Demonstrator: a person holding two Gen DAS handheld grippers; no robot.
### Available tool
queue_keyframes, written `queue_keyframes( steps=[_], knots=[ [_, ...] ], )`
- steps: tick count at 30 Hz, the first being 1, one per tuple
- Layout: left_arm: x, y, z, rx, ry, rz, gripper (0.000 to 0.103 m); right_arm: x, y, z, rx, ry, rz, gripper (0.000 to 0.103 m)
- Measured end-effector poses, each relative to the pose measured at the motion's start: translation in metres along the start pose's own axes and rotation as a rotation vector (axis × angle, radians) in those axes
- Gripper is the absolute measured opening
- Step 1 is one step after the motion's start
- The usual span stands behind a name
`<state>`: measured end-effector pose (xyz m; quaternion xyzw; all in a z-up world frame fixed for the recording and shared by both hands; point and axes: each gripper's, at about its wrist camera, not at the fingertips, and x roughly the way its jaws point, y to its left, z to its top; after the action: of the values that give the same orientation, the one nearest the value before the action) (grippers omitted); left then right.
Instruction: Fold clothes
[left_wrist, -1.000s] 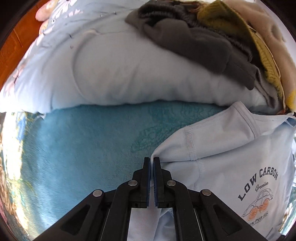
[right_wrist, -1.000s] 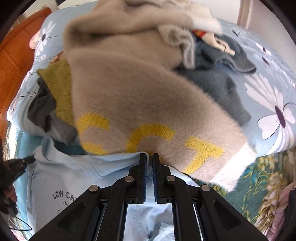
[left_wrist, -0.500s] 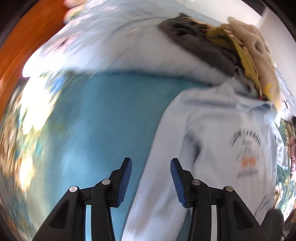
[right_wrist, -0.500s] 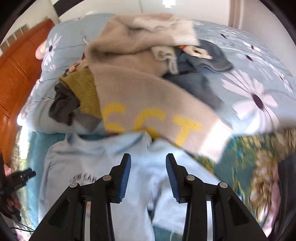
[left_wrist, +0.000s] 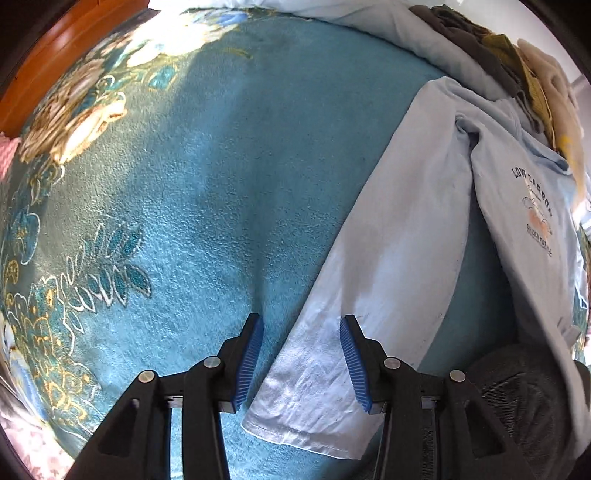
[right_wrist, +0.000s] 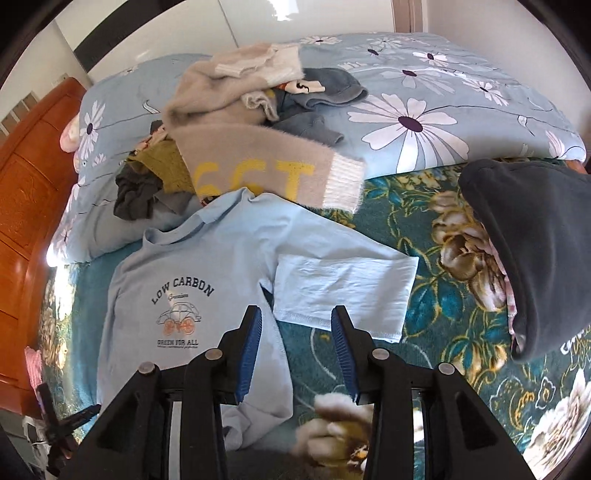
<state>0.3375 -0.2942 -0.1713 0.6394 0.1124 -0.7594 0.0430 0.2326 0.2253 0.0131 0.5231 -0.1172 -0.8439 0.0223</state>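
A pale blue long-sleeved shirt (right_wrist: 192, 266) is laid flat, print up, on the teal blanket (left_wrist: 177, 206) for folding, its sleeves spread toward three and nine o'clock, while both left tongs (left_wrist: 301, 360) and right tongs (right_wrist: 295, 350), just opened, are held apart and empty above it.

You're in a bedroom at home. The big thing here is the bed, w/ a teal blanket (right_wrist: 461, 295) on it that has gold and white flowers. At the far end of the bed sits a puffy blue quilt (right_wrist: 424, 110) w/ white daisies. On top of that quilt is a pile of clothes (right_wrist: 236, 122): a fuzzy tan sweater, a yellow knit, dark tops. A light blue shirt (right_wrist: 177, 266) lies flat on the blanket, near the pile. Left of the bed is an orange wood panel (right_wrist: 26, 192). Behind the bed is a plain white wall (right_wrist: 240, 26).
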Motion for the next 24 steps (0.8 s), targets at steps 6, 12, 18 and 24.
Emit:
queue_keyframes(
  steps=[6, 12, 18, 24],
  knots=[
    [-0.004, -0.011, -0.010, 0.016, 0.000, -0.021, 0.005, -0.014, 0.011, -0.012, -0.024, -0.006, 0.013, 0.040],
    [-0.024, -0.006, -0.001, 0.046, -0.070, 0.036, 0.004, -0.021, 0.015, -0.019, -0.023, 0.004, 0.022, 0.040],
    [-0.052, 0.034, 0.047, 0.019, -0.152, 0.149, 0.004, -0.026, 0.004, -0.019, -0.002, 0.008, -0.012, 0.040],
    [-0.061, 0.074, 0.109, -0.009, -0.182, 0.261, 0.004, -0.024, -0.008, -0.016, 0.050, 0.020, -0.046, 0.040]
  ],
)
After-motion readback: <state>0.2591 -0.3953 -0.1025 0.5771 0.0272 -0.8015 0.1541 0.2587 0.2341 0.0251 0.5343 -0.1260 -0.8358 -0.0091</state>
